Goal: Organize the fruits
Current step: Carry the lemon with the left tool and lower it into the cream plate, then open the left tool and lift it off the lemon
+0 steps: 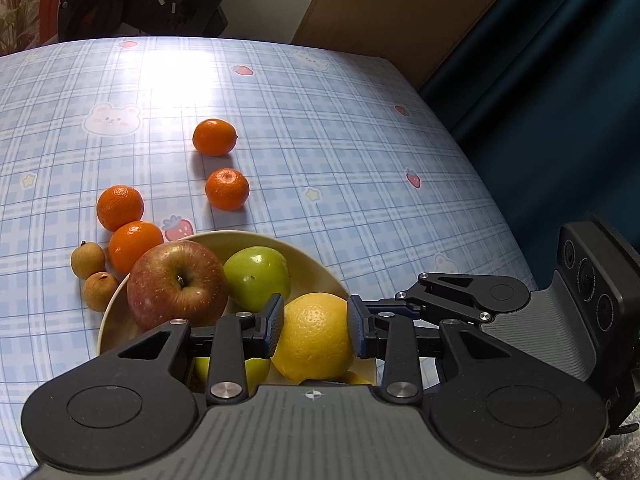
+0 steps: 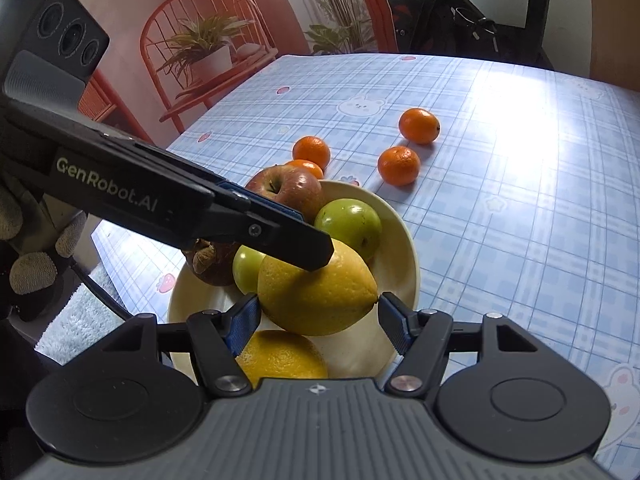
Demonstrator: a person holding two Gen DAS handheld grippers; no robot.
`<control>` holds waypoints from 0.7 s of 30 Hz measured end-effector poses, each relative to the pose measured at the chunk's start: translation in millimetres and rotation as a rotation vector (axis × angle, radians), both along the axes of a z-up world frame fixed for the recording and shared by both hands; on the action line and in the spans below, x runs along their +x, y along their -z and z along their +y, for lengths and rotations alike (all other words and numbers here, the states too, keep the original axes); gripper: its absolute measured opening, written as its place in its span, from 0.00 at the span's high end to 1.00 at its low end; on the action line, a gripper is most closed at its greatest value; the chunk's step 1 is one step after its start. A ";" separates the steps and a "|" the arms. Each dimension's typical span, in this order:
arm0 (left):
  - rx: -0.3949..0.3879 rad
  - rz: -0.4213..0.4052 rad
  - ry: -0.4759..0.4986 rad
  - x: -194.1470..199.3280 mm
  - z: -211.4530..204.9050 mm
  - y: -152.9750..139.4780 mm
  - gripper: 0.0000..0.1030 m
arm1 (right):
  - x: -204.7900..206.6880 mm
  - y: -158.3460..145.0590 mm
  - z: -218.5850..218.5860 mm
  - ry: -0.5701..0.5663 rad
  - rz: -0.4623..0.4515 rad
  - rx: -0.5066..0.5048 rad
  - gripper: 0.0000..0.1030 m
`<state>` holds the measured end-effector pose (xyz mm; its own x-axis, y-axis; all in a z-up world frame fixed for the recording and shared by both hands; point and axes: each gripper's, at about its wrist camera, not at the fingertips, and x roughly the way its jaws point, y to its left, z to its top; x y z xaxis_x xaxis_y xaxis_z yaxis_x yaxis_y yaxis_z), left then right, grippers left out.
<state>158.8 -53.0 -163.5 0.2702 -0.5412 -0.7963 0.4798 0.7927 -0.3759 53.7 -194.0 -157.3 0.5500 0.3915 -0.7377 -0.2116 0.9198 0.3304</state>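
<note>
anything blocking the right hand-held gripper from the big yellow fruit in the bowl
Only the left hand-held gripper, reaching in from the left across the top of the yellow fruit. The right hand-held gripper flanks the fruit with both fingers, nothing else between.

A blue plaid tablecloth [image 1: 340,128] printed with bunnies, stars and strawberries is covering the table and catching a bright glare. Beyond its far edge, an orange wire chair [image 2: 200,40] is holding a potted plant [image 2: 208,46] against a coral wall. Dark blue fabric [image 1: 540,80] is hanging beside the table, and a pale fluffy rug [image 2: 76,328] is lying on the floor below it.
</note>
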 end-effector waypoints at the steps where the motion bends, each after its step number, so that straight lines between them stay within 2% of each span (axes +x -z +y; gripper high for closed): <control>1: 0.000 -0.002 0.001 -0.6 0.1 -0.4 0.65 | 0.7 -0.2 -0.2 0.002 0.007 0.002 0.35; 7: -0.003 0.008 -0.001 1.3 0.0 1.2 0.67 | 5.0 0.0 -0.1 0.020 0.037 -0.017 0.35; 13: -0.004 -0.071 -0.015 0.5 4.6 -12.1 0.65 | 2.4 -2.9 -3.2 0.031 0.031 -0.015 0.36; 16: 0.007 -0.125 -0.033 0.7 9.9 -21.4 0.64 | -3.1 -12.5 -8.4 0.052 -0.003 -0.006 0.36; 21: 0.004 -0.206 -0.099 -0.4 32.6 -40.3 0.62 | -18.3 -35.8 -22.3 0.120 -0.131 0.000 0.36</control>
<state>158.4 -20.4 -123.3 0.4789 -0.5006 -0.7212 0.4654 0.8413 -0.2750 35.5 -216.3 -121.5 0.6843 0.3172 -0.6566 -0.1413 0.9410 0.3074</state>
